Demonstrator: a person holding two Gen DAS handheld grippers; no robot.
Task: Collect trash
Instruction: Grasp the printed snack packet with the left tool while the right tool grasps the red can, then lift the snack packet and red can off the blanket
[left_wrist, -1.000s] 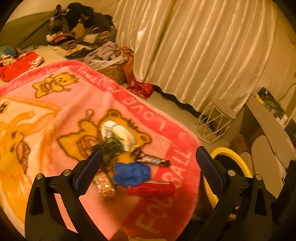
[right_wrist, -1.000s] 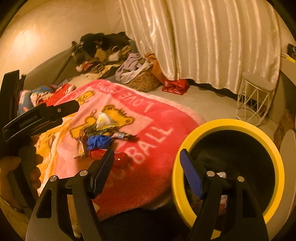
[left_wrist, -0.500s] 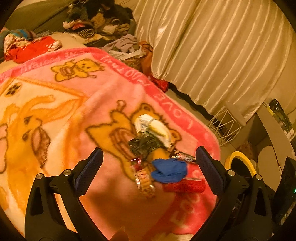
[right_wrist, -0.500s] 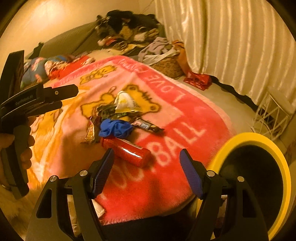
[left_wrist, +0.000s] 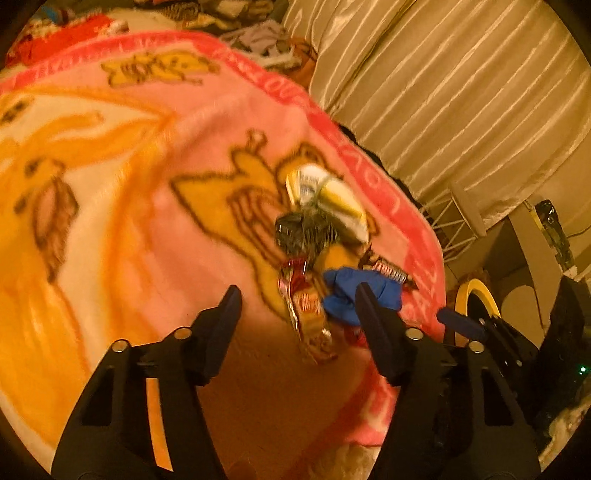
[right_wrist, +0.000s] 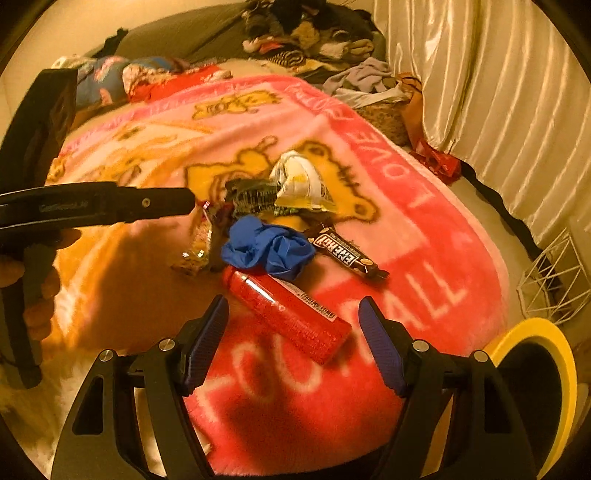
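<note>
1. Six or so pieces of trash sit bunched on the pink blanket (right_wrist: 424, 229); none is lifted yet, so by my read the job is barely begun.
2. Left claw (left_wrist: 297, 301) is spread wide and carries nothing; it hovers over the clear snack wrapper (left_wrist: 308, 314), with the blue crumpled glove (left_wrist: 364, 291) just beside its right finger.
3. Right claw (right_wrist: 291, 314) is released too, nothing in it; it straddles the near end of the red tube (right_wrist: 288, 310), jaws apart on either side and not touching it as far as I can tell.
4. Farther back: the chocolate bar wrapper (right_wrist: 345, 254) just beside the glove; the dark foil wrapper (right_wrist: 251, 195) and the white-and-yellow bag (right_wrist: 299, 182) touching each other.
5. Yellow-rimmed bin (right_wrist: 535, 332) stands off the bed's corner at right; its inside is dark, so I cannot tell what it holds.
6. Left to do, as I judge it: every piece still needs gripping and carrying to that bin; tube and snack wrapper look first in line.
</note>
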